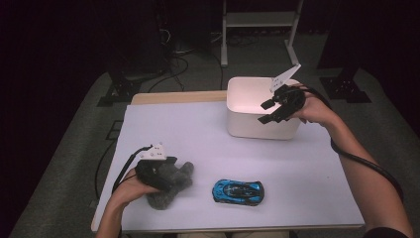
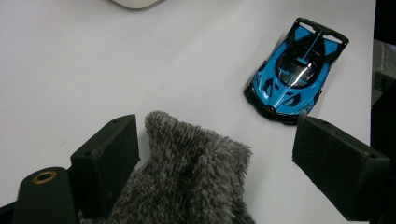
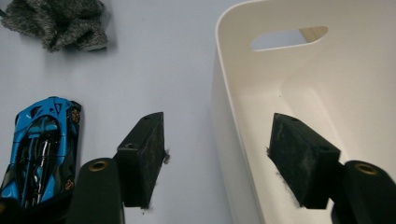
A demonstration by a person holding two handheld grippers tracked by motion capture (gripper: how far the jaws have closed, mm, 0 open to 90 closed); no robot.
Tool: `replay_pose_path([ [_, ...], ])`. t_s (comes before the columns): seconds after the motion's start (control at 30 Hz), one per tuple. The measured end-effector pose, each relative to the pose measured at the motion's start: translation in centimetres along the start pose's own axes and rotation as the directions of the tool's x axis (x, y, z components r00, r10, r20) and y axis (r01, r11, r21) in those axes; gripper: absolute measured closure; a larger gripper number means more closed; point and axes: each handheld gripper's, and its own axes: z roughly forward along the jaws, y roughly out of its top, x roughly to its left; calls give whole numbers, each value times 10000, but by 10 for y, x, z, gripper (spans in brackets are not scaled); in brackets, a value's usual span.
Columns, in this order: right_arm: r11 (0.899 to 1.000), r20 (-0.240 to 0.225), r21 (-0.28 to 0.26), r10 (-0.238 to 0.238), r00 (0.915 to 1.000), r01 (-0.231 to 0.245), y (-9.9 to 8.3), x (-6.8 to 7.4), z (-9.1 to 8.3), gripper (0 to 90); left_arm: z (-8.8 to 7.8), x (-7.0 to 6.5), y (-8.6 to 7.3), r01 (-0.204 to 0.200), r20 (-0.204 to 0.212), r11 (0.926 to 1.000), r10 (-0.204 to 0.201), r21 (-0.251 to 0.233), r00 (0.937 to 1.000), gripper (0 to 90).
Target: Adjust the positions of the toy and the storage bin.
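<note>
A grey fuzzy cloth (image 1: 168, 186) lies bunched near the table's front left. My left gripper (image 1: 171, 172) rests over it. In the left gripper view the cloth (image 2: 187, 177) sits between the wide-apart jaws of the left gripper (image 2: 217, 130). It lies against one pad and clear of the other, so this gripper is open. A blue toy car (image 1: 238, 191) (image 2: 296, 70) stands to the cloth's right. My right gripper (image 1: 266, 112) (image 3: 217, 123) hangs open over the white bin (image 1: 247, 126). Its jaws straddle the bin's near wall (image 3: 224, 93) with nothing between them.
The bin's inside looks bare, with a handle slot (image 3: 289, 38) in its far wall. A cable (image 1: 366, 166) trails along the right forearm. The white tabletop (image 1: 198, 134) stretches between bin and toys. Dark floor, stands and a rack leg (image 1: 224, 39) lie behind the table.
</note>
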Motion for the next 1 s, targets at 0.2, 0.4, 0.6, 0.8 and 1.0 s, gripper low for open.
replay_pose_path([
  [0.2, 9996, -81, 265, -18, 10000, 20, -3, -9, 11, 484, 0, 0, -1, 38, 28, 10000, -38, 38, 10000, 142],
  [0.4, 9983, -37, 581, 105, 9999, -103, -2, -12, 21, 679, -1, -1, 0, 74, 85, 10000, -74, -13, 9999, 136],
  [0.6, 9967, 22, 788, 185, 9998, -186, 0, -15, 30, 778, -2, 0, -1, 74, 62, 10000, -74, -17, 10000, 131],
  [0.8, 9945, -131, 1014, 291, 9995, -276, 2, -15, 34, 823, -1, 0, -3, 155, 62, 9999, -155, -24, 9999, 124],
  [1.0, 9957, -394, 907, 212, 9990, -176, 3, -11, 35, 851, -1, -2, -1, 88, 87, 10000, -88, -33, 9999, 116],
])
